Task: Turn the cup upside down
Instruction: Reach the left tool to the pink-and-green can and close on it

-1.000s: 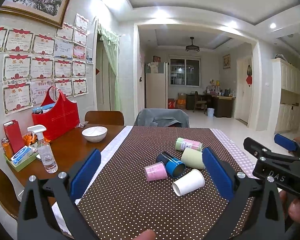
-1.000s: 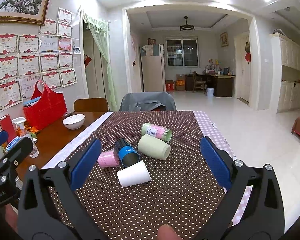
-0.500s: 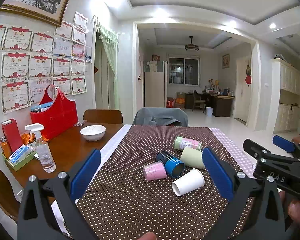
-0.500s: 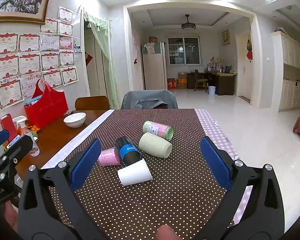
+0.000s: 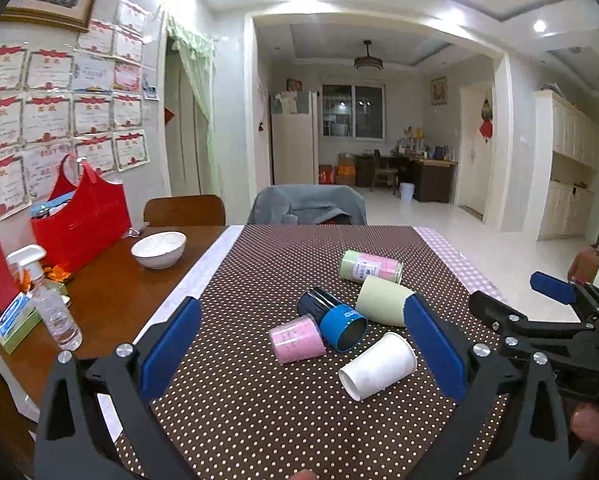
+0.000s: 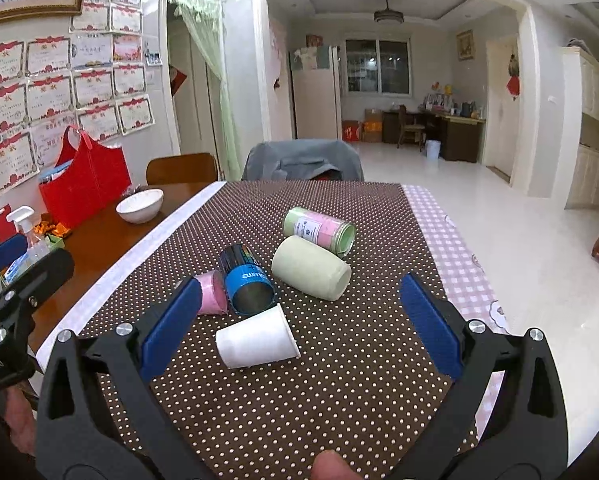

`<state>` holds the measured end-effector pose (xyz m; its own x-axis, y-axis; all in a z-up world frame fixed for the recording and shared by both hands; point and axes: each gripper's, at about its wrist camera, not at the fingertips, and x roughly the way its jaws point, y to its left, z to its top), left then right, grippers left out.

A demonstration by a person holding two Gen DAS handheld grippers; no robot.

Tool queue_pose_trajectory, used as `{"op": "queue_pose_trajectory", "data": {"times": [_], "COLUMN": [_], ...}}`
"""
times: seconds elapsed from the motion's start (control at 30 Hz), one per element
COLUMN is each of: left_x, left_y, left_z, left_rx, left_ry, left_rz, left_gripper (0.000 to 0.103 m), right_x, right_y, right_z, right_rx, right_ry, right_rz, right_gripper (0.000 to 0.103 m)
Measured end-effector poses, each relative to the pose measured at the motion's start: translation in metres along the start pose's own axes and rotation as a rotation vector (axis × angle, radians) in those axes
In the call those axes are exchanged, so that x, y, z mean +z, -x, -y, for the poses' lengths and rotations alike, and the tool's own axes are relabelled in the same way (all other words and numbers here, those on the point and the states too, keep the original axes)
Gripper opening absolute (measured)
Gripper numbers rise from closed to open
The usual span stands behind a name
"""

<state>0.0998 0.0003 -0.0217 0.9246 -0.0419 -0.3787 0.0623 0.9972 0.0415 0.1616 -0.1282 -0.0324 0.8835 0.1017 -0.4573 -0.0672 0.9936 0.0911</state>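
Observation:
Several cups lie on their sides on the dotted brown tablecloth: a white paper cup, a pink cup, a blue cup, a pale green cup and a green-and-pink labelled cup. My left gripper is open and empty, above the cloth just short of the cups. My right gripper is open and empty, its fingers either side of the white cup, above it.
A white bowl, a red bag, a spray bottle and a small box of items stand on the bare wood at left. Chairs stand at the far end. The table's right edge drops to the floor.
Both grippers have moved forward and tilted down toward the cups, which now look nearer. The cups have not moved. Both grippers stay open.

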Motion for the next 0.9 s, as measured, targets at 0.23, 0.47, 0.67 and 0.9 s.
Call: {"op": "queue_pose_trajectory", "data": {"times": [0.23,0.47,0.67,0.9], "left_x": [0.018,0.036,0.050,0.060], "left_y": [-0.057,-0.125,-0.183,-0.260], "left_z": [0.015,0.025,0.044,0.064], "left_rx": [-0.028,-0.060,-0.099,-0.190], "left_ry": [-0.084,-0.130,-0.227,-0.379], "left_rz": [-0.070,-0.150,-0.207,-0.303], "left_gripper": [0.099,0.099,0.099,0.099], "right_x": [0.015,0.029,0.038,0.040], "right_y": [-0.050,-0.108,-0.151,-0.190], "right_z": [0.025,0.051,0.077,0.090], "right_rx": [-0.003,-0.004,-0.005,0.003], "right_ry": [-0.031,-0.050,-0.073,-0.092], "right_rz": [-0.071,-0.144,-0.204,-0.270], "right_gripper": [0.097,0.097,0.097,0.097]}}
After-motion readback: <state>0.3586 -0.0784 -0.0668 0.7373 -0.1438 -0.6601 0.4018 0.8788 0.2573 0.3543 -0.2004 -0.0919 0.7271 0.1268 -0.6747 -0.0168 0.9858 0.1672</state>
